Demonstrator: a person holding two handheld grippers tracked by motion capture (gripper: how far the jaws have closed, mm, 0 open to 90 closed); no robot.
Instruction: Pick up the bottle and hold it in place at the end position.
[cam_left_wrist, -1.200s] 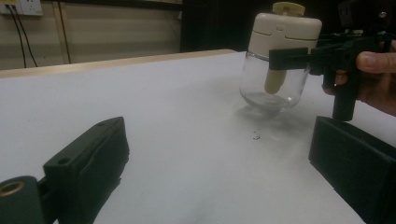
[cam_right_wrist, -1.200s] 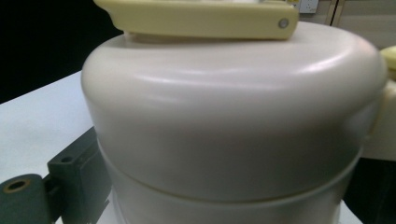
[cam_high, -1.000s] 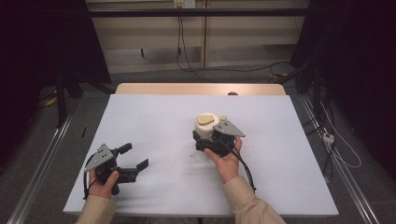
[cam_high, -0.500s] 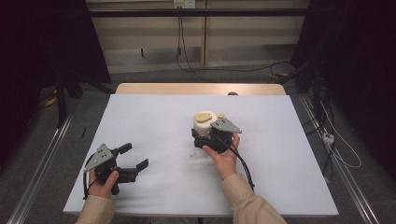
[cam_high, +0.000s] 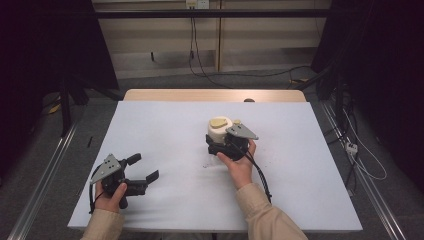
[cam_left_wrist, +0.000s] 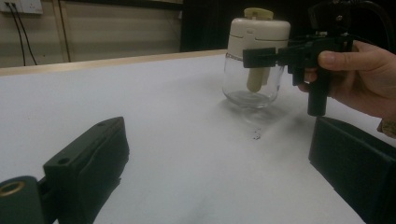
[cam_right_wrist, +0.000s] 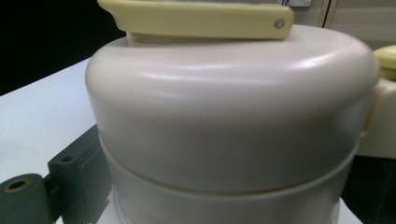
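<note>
High view: a glass jar with a cream lid (cam_high: 218, 131) stood upright near the middle of the white bench (cam_high: 165, 125). The right tongs (cam_high: 216, 142) were at the jar's near side, jaws on either flank of it, the right hand (cam_high: 236, 159) behind. The left tongs (cam_high: 142, 169) rested well apart at the near left of the bench, spread, holding nothing, gripped by the left hand (cam_high: 111, 192).

Left gripper view: own two black jaws stood wide apart with bare bench between. Farther off, the jar (cam_left_wrist: 255, 56) showed a clear glass bowl under the cream lid, a yellow tab on top and a pale stem hanging inside. The right tongs (cam_left_wrist: 261, 57) had one jaw across the seam where lid meets glass. A few dark specks (cam_left_wrist: 256, 136) lay on the bench in front of the jar.

Right gripper view: the cream lid (cam_right_wrist: 224, 116) sat very close, the yellow tab (cam_right_wrist: 196, 18) lying flat over it. One jaw stood beside the lid at lower left, the other dark at the lower right edge. Whether they pressed the lid, could not tell.

Judgement: approach done, jar bracketed; the firm grip and any lifting or opening remained. Lid not yet off.
</note>
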